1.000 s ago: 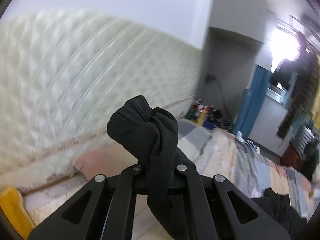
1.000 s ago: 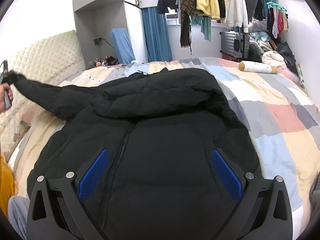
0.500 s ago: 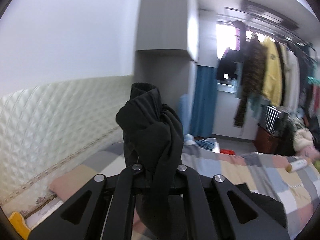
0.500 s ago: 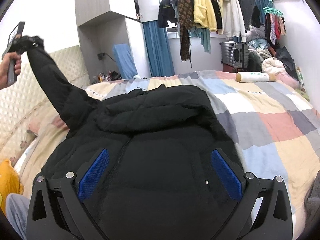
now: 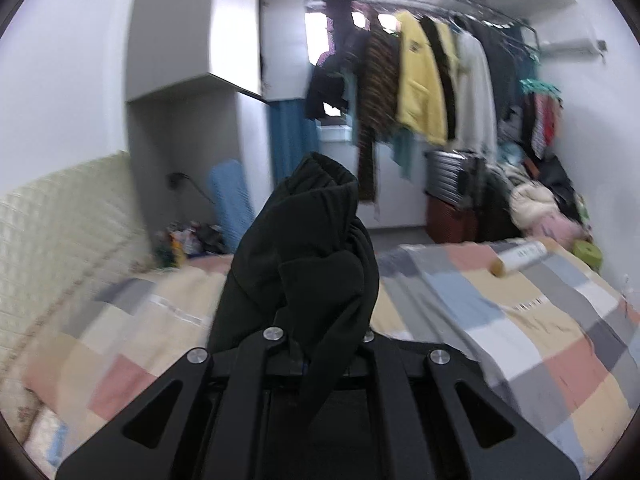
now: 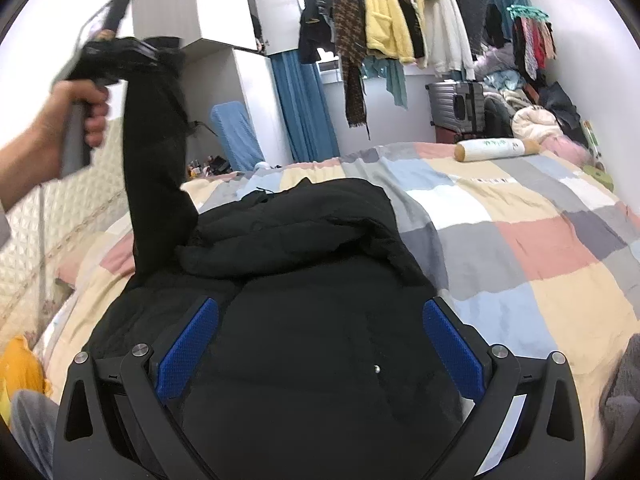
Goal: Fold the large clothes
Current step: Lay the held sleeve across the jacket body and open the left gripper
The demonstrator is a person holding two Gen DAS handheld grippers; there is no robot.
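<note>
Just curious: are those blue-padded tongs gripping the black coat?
No, the right tongs stand wide open above the black coat, their blue pads pressing nothing.

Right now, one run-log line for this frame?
stage: folding sleeve over | left gripper: shut on sleeve, raised | right gripper: open above jacket | jacket: flat on bed

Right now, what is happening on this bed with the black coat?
A person is folding a black coat that lies spread on a bed with a checked cover. The left gripper is shut on the cuff of one sleeve and holds it high above the bed, so the sleeve hangs down to the coat's shoulder. The right gripper is open and hovers over the coat's front, holding nothing. The rest of the coat lies flat, not yet folded.
</note>
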